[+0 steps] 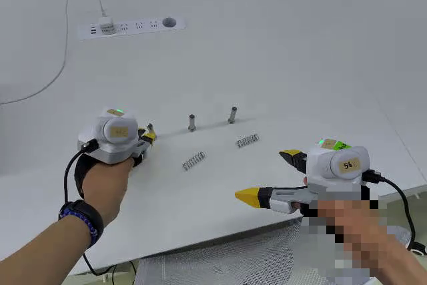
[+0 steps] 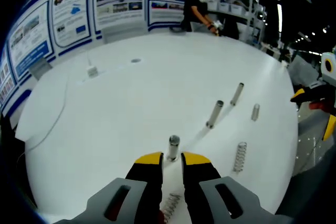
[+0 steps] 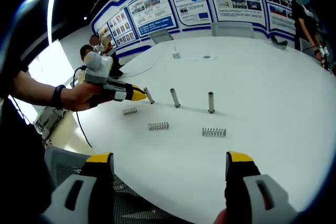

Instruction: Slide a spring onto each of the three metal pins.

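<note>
L tool (image 2: 172,157) jaws nearly together at nearest pin (image 2: 173,142) (clamped or not, can't tell), prob. steadying it. R tool (image 3: 170,163) wide apart, free to fetch. 3 springs (image 3: 158,126) lie loose on table (image 1: 200,211), none threaded.

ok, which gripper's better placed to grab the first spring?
Left, probably: left gripper sits at the end pin with a spring lying just beneath it. Right gripper is open but farther from every spring.
</note>
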### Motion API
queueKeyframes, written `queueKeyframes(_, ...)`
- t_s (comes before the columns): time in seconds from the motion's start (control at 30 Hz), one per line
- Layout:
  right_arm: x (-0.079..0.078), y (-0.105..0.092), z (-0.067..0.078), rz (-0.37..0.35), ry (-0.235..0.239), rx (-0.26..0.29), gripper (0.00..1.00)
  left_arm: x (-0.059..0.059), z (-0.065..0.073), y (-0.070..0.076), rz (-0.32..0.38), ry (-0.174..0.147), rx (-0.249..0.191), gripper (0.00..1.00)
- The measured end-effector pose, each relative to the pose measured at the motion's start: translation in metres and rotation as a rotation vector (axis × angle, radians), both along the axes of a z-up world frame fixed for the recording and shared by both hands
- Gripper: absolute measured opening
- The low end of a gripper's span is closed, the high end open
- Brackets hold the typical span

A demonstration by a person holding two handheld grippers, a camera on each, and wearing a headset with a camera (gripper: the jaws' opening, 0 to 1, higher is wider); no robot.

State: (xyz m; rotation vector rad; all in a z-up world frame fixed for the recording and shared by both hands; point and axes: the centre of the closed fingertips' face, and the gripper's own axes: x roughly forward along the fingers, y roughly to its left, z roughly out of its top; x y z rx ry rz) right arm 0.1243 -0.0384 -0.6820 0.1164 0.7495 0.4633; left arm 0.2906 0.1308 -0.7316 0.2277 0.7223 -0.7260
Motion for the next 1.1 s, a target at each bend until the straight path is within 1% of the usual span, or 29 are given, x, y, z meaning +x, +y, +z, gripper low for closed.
queueKeyframes(0.13, 0.000, 0.000, -0.002, 0.001, 0.003, 0.002, 0.89, -0.004, -0.003, 0.004, 0.005, 0.014, -0.003, 0.17)
queueKeyframes(0.23, -0.001, 0.001, -0.003, 0.003, 0.006, 0.003, 0.89, -0.007, -0.005, 0.008, 0.004, 0.018, 0.004, 0.19)
queueKeyframes(0.33, -0.001, 0.002, -0.005, 0.008, 0.009, 0.003, 0.89, -0.011, -0.009, 0.013, 0.006, 0.028, 0.011, 0.23)
queueKeyframes(0.57, 0.001, 0.002, -0.008, 0.016, 0.011, 0.000, 0.89, -0.019, -0.011, 0.025, 0.024, 0.048, 0.004, 0.26)
queueKeyframes(0.77, 0.004, 0.001, -0.009, 0.018, 0.009, 0.002, 0.89, -0.027, -0.010, 0.032, 0.026, 0.058, -0.006, 0.30)
queueKeyframes(0.97, 0.006, 0.002, -0.010, 0.028, 0.007, -0.003, 0.89, -0.036, -0.007, 0.036, 0.023, 0.073, -0.025, 0.34)
queueKeyframes(1.03, 0.006, 0.004, -0.009, 0.048, -0.006, -0.016, 0.90, -0.040, -0.007, 0.037, 0.021, 0.080, -0.031, 0.36)
queueKeyframes(1.07, 0.006, 0.005, -0.009, 0.055, -0.009, -0.020, 0.90, -0.043, -0.008, 0.038, 0.017, 0.090, -0.038, 0.37)
queueKeyframes(1.1, 0.007, 0.006, -0.009, 0.058, -0.008, -0.020, 0.91, -0.043, -0.009, 0.039, 0.015, 0.094, -0.040, 0.39)
